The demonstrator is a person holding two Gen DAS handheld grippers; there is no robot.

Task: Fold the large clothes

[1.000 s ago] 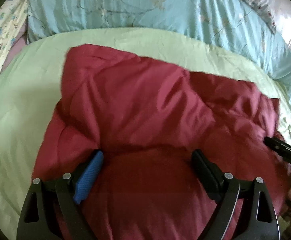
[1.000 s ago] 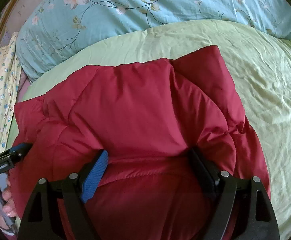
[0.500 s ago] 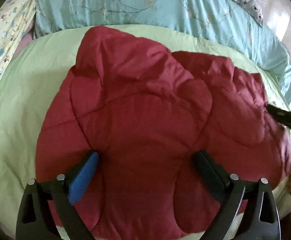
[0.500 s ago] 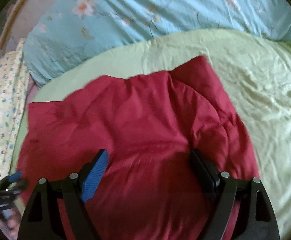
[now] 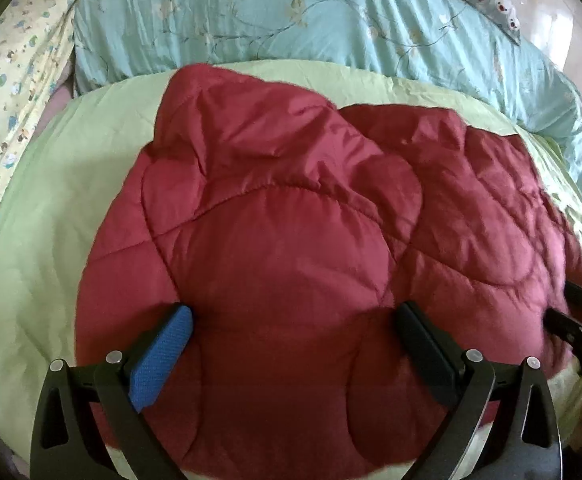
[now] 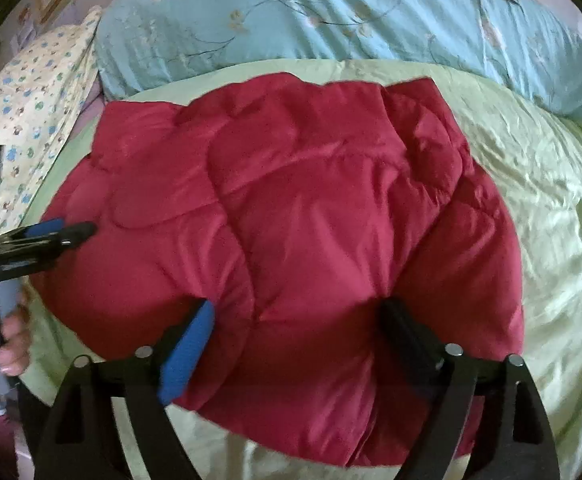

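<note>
Nearest, the left gripper (image 5: 295, 320) stands with its jaws spread wide over the near edge of the red jacket (image 5: 291, 240). The padding bulges up between the fingers, which clamp nothing. The right gripper (image 6: 295, 312) is the same: jaws wide apart, the near hem swelling between them, no fabric pinched. In the right view the left gripper shows again at the jacket's left edge, its tips seen edge-on, with the hand (image 6: 7, 344) holding it just below.

The jacket lies puffy and bunched in a folded heap in the middle of the green sheet (image 6: 551, 200), its layers stacked unevenly at the far right corner. Beyond it runs a blue floral quilt (image 6: 331, 12), and at far left a yellow printed pillow (image 6: 31, 96).

Judging from this, the risk is spring-back. The thick filling looks likely to push the fold open once nothing presses it down. The slick shell could also slide on the sheet, skewing the stack. A bite taken now might catch only the top layer, so a lift would peel the fold apart.
</note>
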